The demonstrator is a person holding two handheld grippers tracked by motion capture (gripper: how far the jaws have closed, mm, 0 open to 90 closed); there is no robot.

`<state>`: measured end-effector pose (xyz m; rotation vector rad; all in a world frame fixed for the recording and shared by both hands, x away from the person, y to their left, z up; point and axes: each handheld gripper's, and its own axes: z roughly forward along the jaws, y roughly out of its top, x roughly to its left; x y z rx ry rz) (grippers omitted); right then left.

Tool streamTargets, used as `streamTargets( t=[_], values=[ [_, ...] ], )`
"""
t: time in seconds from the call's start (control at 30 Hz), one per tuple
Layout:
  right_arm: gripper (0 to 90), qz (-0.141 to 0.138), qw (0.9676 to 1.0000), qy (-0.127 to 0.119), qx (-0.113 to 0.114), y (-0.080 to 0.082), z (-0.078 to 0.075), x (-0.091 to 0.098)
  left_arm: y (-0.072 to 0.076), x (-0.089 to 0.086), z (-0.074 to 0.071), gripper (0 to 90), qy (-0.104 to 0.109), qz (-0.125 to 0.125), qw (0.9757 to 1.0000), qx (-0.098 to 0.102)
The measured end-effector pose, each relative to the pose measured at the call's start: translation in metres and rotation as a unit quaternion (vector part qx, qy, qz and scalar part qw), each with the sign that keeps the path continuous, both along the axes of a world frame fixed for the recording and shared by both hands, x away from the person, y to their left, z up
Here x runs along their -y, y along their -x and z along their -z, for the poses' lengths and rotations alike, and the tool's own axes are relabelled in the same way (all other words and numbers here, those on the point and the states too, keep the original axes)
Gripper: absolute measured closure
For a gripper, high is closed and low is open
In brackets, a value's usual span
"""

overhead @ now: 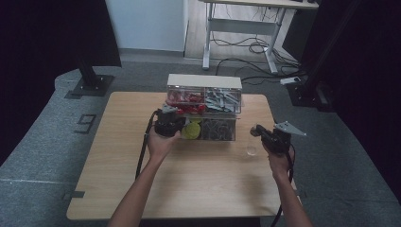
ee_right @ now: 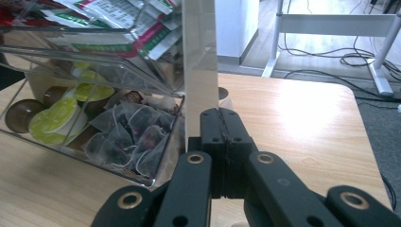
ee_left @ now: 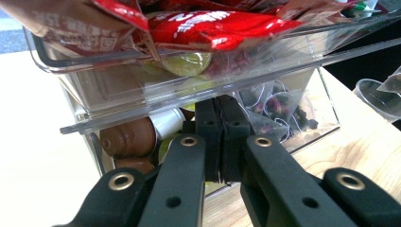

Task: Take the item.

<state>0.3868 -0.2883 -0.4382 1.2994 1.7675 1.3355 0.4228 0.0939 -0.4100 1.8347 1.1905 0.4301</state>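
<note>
Wooden table (overhead: 189,175): clear two-tier drawer organiser (overhead: 204,108) at far centre, upper drawer of red sachets (ee_left: 213,26) ajar; left gripper (ee_left: 220,142) clenched empty beneath its lip, right gripper (ee_right: 221,142) clenched empty beside; likely best pulled level and slowly.

Clear two-tier organizer (overhead: 204,106) stands upright at the far-centre of the wooden table (overhead: 189,179). Upper tier: red sachets (overhead: 185,98) left, grey packets (overhead: 222,99) right. Lower tier: coffee capsules (ee_left: 127,138) left, pyramid tea bags (ee_right: 137,137) right.
</note>
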Motion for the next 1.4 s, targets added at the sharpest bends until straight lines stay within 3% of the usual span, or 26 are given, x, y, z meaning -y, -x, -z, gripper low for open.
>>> streamTargets(
  t=[0.73, 1.4],
  values=[
    [88.3, 0.013, 0.9999, -0.003, -0.010, -0.003, 0.008, 0.012, 0.000, 0.000, 0.000, 88.5, -0.002, -0.001, 1.0000, -0.001],
    [66.6, 0.003, 1.0000, -0.002, -0.002, 0.006, 0.011, 0.009, 0.000, 0.002, 0.001, 88.5, -0.003, 0.001, 1.0000, -0.001]
  ],
)
